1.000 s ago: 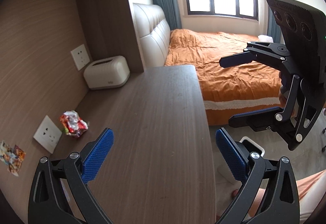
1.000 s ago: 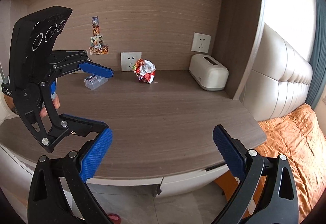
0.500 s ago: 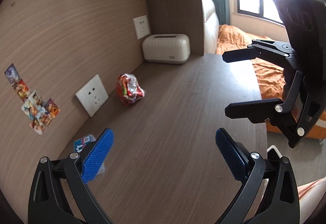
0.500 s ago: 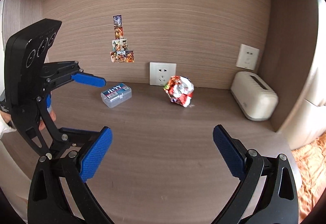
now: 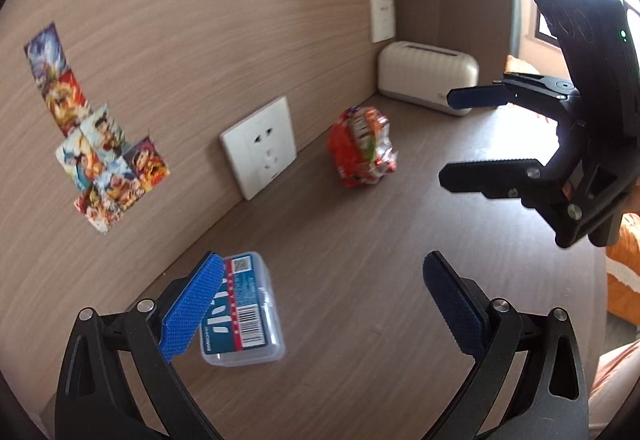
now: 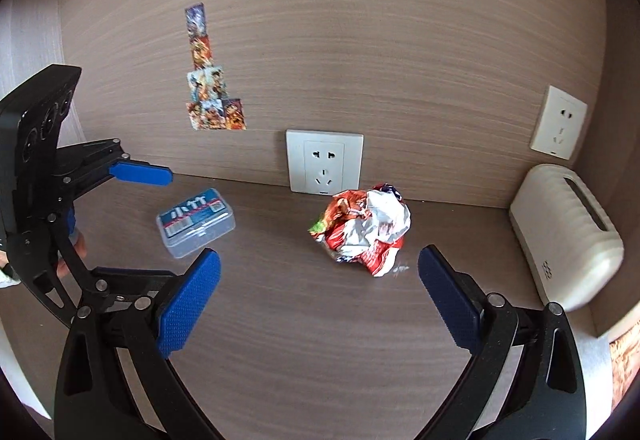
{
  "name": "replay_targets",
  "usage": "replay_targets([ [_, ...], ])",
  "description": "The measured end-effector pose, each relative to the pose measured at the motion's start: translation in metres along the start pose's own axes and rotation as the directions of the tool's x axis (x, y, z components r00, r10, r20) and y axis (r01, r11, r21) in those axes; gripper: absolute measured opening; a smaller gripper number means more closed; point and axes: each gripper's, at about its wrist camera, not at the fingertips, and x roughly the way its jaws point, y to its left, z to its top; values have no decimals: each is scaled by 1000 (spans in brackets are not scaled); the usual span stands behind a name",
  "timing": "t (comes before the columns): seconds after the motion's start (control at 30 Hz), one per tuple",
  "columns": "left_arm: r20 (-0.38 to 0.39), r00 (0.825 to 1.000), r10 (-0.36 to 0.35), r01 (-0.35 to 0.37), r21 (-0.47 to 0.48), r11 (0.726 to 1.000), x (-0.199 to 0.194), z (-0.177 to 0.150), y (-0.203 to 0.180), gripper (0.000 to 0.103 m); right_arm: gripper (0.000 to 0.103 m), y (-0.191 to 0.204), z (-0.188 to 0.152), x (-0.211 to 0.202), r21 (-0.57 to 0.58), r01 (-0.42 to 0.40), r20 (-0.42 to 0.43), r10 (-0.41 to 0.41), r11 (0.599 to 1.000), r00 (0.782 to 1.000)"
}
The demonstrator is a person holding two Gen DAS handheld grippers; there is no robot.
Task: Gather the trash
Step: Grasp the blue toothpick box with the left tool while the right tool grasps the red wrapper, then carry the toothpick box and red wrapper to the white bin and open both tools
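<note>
Both your tongs gape wide: right gripper (image 6: 318,298), left gripper (image 5: 320,304). Crumpled wrapper (image 6: 364,226) sits at twelve o'clock on the desk (image 6: 320,320); your left pad (image 5: 192,304) half-hides the clear plastic box (image 5: 244,316).

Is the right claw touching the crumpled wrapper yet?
Apart. The right wrist view shows bare desk between the open right claw and the wrapper, which lies ahead of its fingertips.

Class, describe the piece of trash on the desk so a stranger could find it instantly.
Start at the wooden desk and find the white wall socket low on the back panel. In front of it lies a crumpled red and silver wrapper, unlike the clear plastic box nearby.
</note>
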Motion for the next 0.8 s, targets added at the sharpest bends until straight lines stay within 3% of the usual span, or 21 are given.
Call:
replay_targets([
  [0.27,-87,996,15,-23,-86,996,42,-12,31,98,98,-22,13,58,-2,-8,-64,8,1000,998],
  [0.4,-113,991,67,-75,-76,994,58,-11,37,98,98,-29,15,91,9,7,-119,-6,1000,993],
  [0.47,-133,990,54,-65,-85,994,64,-12,40,96,98,-33,14,102,35,15,-142,-10,999,990],
  [0.53,-154,987,51,-65,-89,994,73,-15,41,76,97,-36,13,104,75,-13,-129,23,997,991],
  [0.57,-144,989,30,-47,-112,993,73,-15,44,72,86,-37,13,104,85,-19,-127,30,996,991],
  [0.6,-143,990,20,-39,-133,990,73,-15,48,62,85,-38,12,102,93,-21,-126,33,995,992],
  [0.7,-139,990,25,-44,-135,990,72,-15,50,57,71,-40,10,95,110,-38,-131,52,993,990],
  [0.8,-134,990,34,-48,-104,993,66,-16,44,57,68,-40,9,80,102,-31,-123,43,994,991],
])
